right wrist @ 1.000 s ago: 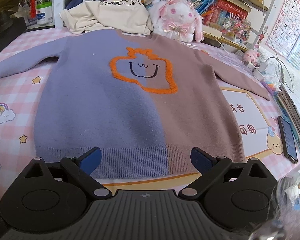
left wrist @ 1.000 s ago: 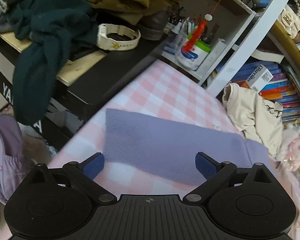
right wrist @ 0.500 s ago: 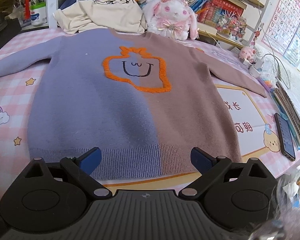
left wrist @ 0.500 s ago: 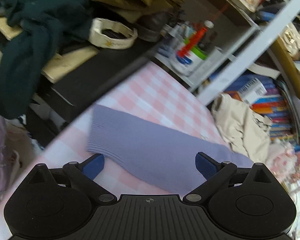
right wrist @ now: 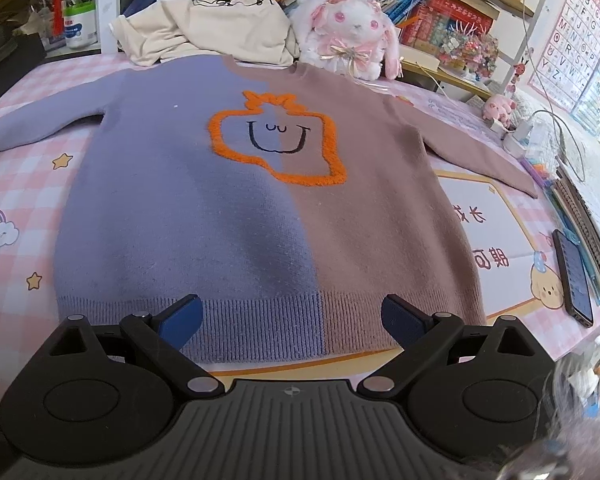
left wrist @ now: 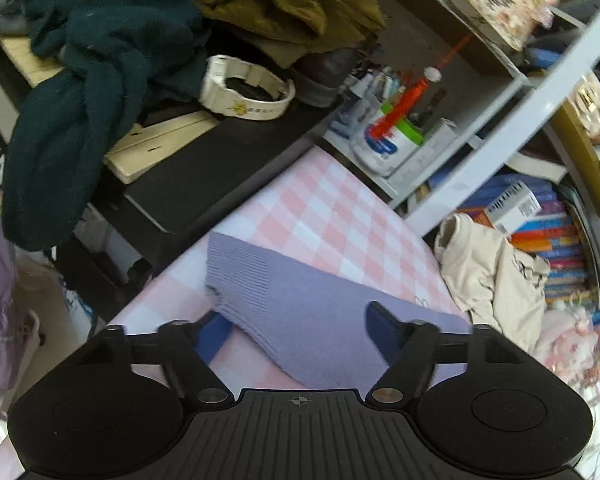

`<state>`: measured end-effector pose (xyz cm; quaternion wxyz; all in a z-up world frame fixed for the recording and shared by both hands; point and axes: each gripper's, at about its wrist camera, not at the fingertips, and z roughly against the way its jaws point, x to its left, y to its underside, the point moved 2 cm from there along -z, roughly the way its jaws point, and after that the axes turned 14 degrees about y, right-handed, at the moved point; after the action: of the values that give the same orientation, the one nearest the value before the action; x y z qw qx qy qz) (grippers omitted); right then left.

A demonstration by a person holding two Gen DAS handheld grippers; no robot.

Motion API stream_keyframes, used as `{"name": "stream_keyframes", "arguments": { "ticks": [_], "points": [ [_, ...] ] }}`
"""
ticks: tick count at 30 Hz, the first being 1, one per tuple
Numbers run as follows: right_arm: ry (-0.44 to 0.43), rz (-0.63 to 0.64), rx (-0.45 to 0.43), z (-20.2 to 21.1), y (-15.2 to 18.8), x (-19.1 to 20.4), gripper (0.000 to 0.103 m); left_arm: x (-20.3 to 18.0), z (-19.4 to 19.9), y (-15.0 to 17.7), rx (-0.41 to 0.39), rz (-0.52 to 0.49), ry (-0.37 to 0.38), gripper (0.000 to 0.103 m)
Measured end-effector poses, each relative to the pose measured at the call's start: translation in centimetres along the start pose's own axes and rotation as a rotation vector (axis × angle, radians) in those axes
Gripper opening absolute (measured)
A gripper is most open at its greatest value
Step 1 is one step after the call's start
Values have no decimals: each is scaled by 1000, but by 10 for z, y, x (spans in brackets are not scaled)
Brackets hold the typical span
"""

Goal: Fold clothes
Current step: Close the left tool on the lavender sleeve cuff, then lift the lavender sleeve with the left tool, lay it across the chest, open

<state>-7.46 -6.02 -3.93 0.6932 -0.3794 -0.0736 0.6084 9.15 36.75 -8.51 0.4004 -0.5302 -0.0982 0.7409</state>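
A two-tone sweater, lavender on the left and dusty brown on the right with an orange outlined smiley, lies flat and face up on the pink checked bed sheet. Its lavender sleeve stretches toward the bed's left edge and ends in a ribbed cuff. My left gripper is open and low over this sleeve, one blue pad on each side of it. My right gripper is open just above the ribbed hem, holding nothing.
A cream garment and a plush rabbit sit at the bed's far side before bookshelves. A phone and notebooks lie at the right edge. Left of the bed, a black stand carries dark green and olive clothes.
The left gripper has moved closer onto the sleeve near the cuff, and its jaws have narrowed around it. The right gripper has hardly moved.
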Motion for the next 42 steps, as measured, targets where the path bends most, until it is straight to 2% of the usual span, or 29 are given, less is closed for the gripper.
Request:
{"name": "stream_keyframes", "arguments": {
  "ticks": [3,5,12,14,16,19,24,27,33,42],
  "points": [
    [6,-16,8,-2,0,-4,97,8,3,-5,2,55,11,59],
    [8,-24,14,-3,1,-6,97,12,3,-8,12,75,9,48],
    [4,-19,14,-5,0,-5,97,19,1,-13,9,143,-8,39],
    [1,-11,9,-5,0,-3,97,20,1,-13,7,151,-20,31],
    [0,-6,7,-5,0,-4,97,23,0,-13,8,159,-23,27],
    [2,-3,6,-6,1,-6,97,28,-2,-13,10,171,-26,5],
    [7,-18,14,-12,3,-17,97,19,-3,-13,6,128,-44,3],
    [1,-22,19,-18,3,-24,97,-6,-4,-14,-7,35,-15,3],
    [-34,13,-20,-31,-3,-38,97,-86,-19,-6,20,-171,77,3],
    [-131,58,-82,-64,-23,-81,97,-208,-53,45,78,-352,180,3]
  ]
}}
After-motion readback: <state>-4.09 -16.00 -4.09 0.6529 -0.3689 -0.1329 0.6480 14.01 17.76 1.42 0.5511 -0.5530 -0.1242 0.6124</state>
